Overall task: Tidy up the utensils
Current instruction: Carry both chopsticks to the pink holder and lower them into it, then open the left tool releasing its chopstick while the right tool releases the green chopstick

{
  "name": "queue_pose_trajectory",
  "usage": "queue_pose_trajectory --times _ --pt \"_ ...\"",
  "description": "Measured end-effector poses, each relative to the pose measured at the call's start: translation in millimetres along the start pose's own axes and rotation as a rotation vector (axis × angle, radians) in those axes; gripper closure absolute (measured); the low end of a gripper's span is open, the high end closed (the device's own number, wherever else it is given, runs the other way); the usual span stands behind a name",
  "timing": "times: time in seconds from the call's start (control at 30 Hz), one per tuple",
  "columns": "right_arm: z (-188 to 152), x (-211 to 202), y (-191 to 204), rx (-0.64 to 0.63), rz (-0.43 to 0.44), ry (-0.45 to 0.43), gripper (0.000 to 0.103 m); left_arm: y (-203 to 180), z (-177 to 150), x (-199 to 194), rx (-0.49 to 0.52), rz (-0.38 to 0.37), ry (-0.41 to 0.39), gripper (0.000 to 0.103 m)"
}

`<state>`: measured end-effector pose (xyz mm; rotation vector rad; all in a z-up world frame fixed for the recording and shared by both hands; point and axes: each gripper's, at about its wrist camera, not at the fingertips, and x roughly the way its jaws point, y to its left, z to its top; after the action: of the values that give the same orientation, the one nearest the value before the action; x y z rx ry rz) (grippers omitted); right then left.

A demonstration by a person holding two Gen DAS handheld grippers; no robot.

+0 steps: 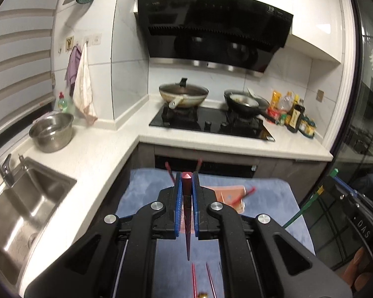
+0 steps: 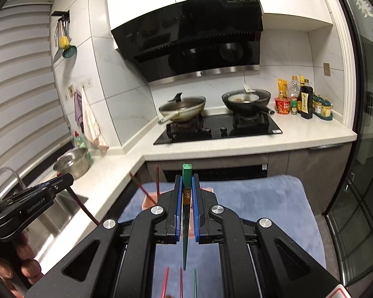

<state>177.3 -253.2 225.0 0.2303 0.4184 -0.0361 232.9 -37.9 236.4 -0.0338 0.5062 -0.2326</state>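
Observation:
My left gripper (image 1: 186, 177) is shut on a dark red chopstick (image 1: 187, 213) that runs along its fingers, thick end forward. My right gripper (image 2: 187, 178) is shut on a green chopstick (image 2: 185, 221), thick end forward. Both hover above a blue cloth (image 1: 141, 186) that also shows in the right wrist view (image 2: 273, 198). A pink holder (image 1: 230, 196) on the cloth has red chopsticks (image 1: 243, 195) sticking out; it also shows in the right wrist view (image 2: 148, 201). Loose red and green chopsticks (image 2: 180, 283) lie on the cloth near me. The left gripper (image 2: 62, 181) with its red chopstick (image 2: 83, 207) shows at left.
A white L-shaped counter (image 1: 107, 149) carries a sink (image 1: 24, 198), a steel pot (image 1: 51, 132), a gas hob (image 1: 211, 121) with two woks, and sauce bottles (image 1: 294, 116). A glass door (image 2: 360, 173) stands at right. The range hood (image 1: 211, 27) hangs above.

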Motion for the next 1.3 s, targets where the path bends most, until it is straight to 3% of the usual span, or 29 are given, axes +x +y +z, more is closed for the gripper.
queue_pose_trajectory --times 0.33,0.5,0.67,0.93,1.3 --pt "48 56 3 0.042 0.027 -0.039 0.096 -5 63 32 -0.028 -0.006 -0.106 0.096" --pt "62 87 4 0.047 0.031 -0.05 0.096 -9 78 57 -0.032 -0.008 -0.113 0.096" --pt "64 119 3 0.054 0.028 -0.027 0.096 -9 74 87 -0.024 0.004 -0.093 0.096" --pt "33 160 -3 0.038 0.013 0.064 0.096 -1 49 136 -0.034 0.016 -0.004 0.096" --pt "7 182 -14 0.037 -0.016 0.133 0.096 3 28 161 -0.045 0.028 0.066 0.096"
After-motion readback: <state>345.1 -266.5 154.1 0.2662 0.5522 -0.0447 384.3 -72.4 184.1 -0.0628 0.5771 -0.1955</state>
